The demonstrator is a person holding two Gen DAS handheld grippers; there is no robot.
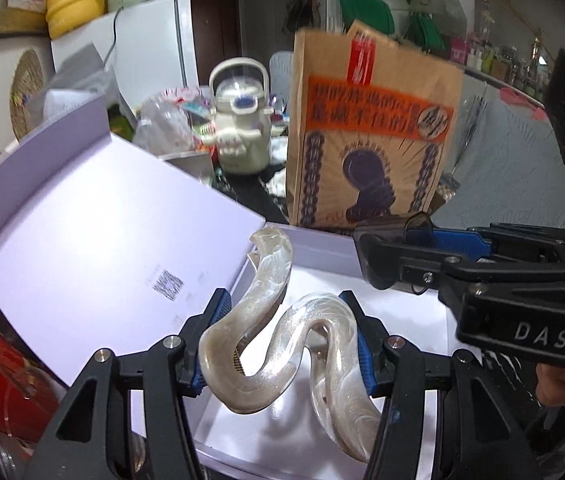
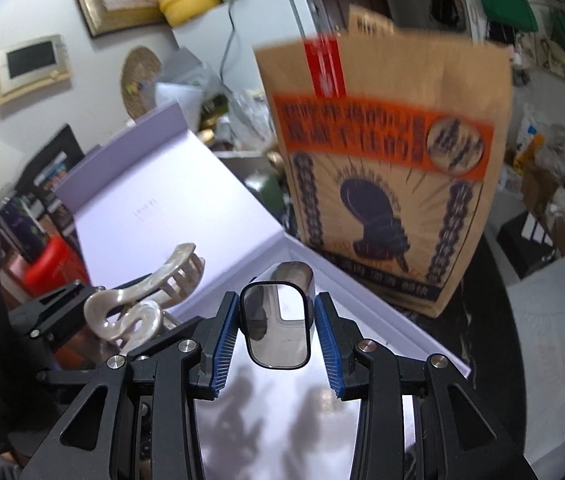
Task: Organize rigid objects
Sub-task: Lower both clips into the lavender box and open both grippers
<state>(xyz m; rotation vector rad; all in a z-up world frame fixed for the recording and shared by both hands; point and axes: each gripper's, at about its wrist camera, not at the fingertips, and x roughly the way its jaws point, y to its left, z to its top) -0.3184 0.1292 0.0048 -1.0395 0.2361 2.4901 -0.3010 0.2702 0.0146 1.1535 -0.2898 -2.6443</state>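
Left wrist view is showing the left gripper (image 1: 282, 344) clamping its blue-padded fingers (image 1: 363, 354) on a pearly, wavy hair claw clip (image 1: 260, 344), which is hanging just above the white floor of an open lavender box (image 1: 314, 248). The clip's toothed end is curving up toward the box's back corner, and its shadow is falling on the floor beneath it. To the left, the box's lid (image 1: 94, 240) is standing tilted open, bearing a small printed code. Further right in the same view, the right gripper (image 1: 392, 258) is reaching in over the box, its fingers closed on a small dark, translucent rectangular object (image 1: 418, 226); a hand (image 1: 562, 380) is gripping its black handle. Right wrist view is showing the right gripper (image 2: 278, 328) pressing its pads against both sides of that smoky, rounded-rectangle object (image 2: 276, 326), holding it above the box floor (image 2: 382, 312), where shadows of both tools are lying. Off to the left there, the hair claw clip (image 2: 142, 304) is sitting in the left gripper's fingers (image 2: 62, 300), near the hinge of the lid (image 2: 154, 200). Behind the box, a brown paper bag (image 2: 390, 160) with an orange band and dark print is standing upright just beyond the back wall. Farther back, a cream-coloured kettle (image 1: 240, 120) is sitting among clutter, with a white fridge (image 1: 150, 40) behind it.
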